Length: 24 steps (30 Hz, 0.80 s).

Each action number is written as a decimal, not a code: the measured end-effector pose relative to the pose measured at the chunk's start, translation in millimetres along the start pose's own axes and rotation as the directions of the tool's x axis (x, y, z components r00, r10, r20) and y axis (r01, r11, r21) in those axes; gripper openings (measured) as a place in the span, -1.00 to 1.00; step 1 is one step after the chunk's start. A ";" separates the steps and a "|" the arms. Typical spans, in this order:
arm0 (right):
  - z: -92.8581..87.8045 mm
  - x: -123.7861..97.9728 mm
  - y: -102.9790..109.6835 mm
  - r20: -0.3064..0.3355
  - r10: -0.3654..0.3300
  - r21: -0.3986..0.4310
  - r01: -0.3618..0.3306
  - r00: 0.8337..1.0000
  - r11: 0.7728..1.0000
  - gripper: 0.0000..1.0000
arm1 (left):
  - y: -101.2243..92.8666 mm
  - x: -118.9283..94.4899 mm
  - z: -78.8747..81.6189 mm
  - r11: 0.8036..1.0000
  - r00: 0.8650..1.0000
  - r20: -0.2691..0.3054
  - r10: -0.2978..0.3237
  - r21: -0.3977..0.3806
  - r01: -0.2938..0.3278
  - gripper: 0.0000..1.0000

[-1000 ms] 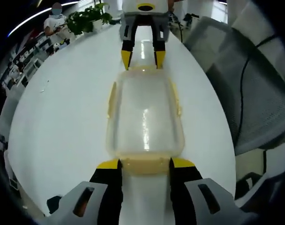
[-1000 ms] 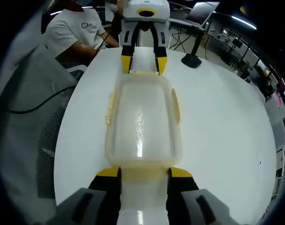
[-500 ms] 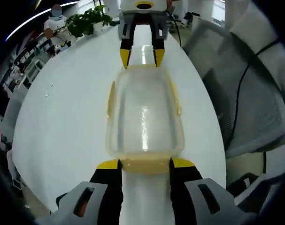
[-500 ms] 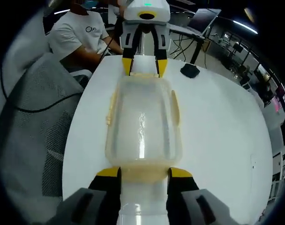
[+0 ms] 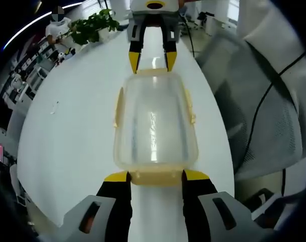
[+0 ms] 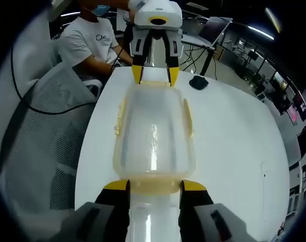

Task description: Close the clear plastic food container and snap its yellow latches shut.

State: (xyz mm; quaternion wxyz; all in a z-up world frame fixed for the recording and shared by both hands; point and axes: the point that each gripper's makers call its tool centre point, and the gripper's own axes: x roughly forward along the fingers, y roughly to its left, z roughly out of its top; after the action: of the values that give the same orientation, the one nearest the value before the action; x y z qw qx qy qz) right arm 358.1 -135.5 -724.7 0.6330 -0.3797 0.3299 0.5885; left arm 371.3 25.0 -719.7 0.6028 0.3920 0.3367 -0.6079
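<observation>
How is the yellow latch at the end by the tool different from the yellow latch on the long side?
The end latch looks short and wide, while the side latch looks long and thin. The end latch sits between the left tool's jaws, but the side latch has no tool at it. Both are pale yellow and sit on the clear container.

Clear container (image 5: pixel 155 126) with yellow latches (image 5: pixel 154 177); yellow-tipped black tongs (image 5: pixel 155 176); white table (image 5: pixel 77 121).
</observation>
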 end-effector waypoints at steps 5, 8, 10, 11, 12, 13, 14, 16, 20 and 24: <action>-14.8 -12.5 -2.8 -0.007 -0.019 0.012 0.019 1.000 1.000 -0.28 | 6.3 4.0 20.4 1.000 1.000 0.006 0.006 0.016 -0.006 -0.27; -22.0 -19.4 -4.0 -0.004 -0.023 0.018 0.023 1.000 1.000 -0.28 | 8.2 7.0 28.1 1.000 1.000 0.001 0.008 0.028 -0.008 -0.27; -28.2 -23.5 -5.8 -0.007 -0.027 0.016 0.027 1.000 1.000 -0.28 | 9.8 9.0 34.9 1.000 1.000 0.005 0.007 0.025 -0.007 -0.27; -30.7 -25.2 -6.1 -0.010 -0.027 0.016 0.027 1.000 0.999 -0.28 | 10.2 10.4 39.6 1.000 1.000 0.007 0.007 0.023 -0.007 -0.27; -33.6 -26.4 -6.1 -0.013 -0.026 0.014 0.026 1.000 1.000 -0.28 | 10.2 11.3 42.5 1.000 1.000 0.009 0.006 0.022 -0.006 -0.27; -36.4 -27.5 -6.5 -0.017 -0.026 0.013 0.026 1.000 1.000 -0.28 | 10.6 12.4 45.3 1.000 1.000 0.015 0.006 0.021 -0.006 -0.27; -40.0 -29.4 -7.5 -0.018 -0.027 0.016 0.027 0.999 1.000 -0.28 | 11.5 14.5 48.7 1.000 1.000 0.016 0.010 0.021 -0.010 -0.27; -44.9 -32.1 -7.8 -0.018 -0.026 0.015 0.026 1.000 1.000 -0.28 | 11.5 17.7 53.6 1.000 1.000 0.012 0.008 0.020 -0.009 -0.27; -54.8 -36.3 -8.9 -0.019 -0.023 0.016 0.023 1.000 1.000 -0.29 | 12.7 23.7 62.4 1.000 1.000 0.006 0.011 0.020 -0.011 -0.27; -63.6 -40.5 -10.5 -0.018 -0.022 0.019 0.022 1.000 1.000 -0.29 | 14.5 28.5 70.7 1.000 1.000 0.003 0.014 0.023 -0.014 -0.27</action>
State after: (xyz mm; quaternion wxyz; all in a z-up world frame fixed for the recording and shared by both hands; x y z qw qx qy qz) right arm 366.8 -211.0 -720.1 0.6401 -0.3826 0.3369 0.5748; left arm 381.8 -51.5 -711.0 0.6029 0.4005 0.3262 -0.6081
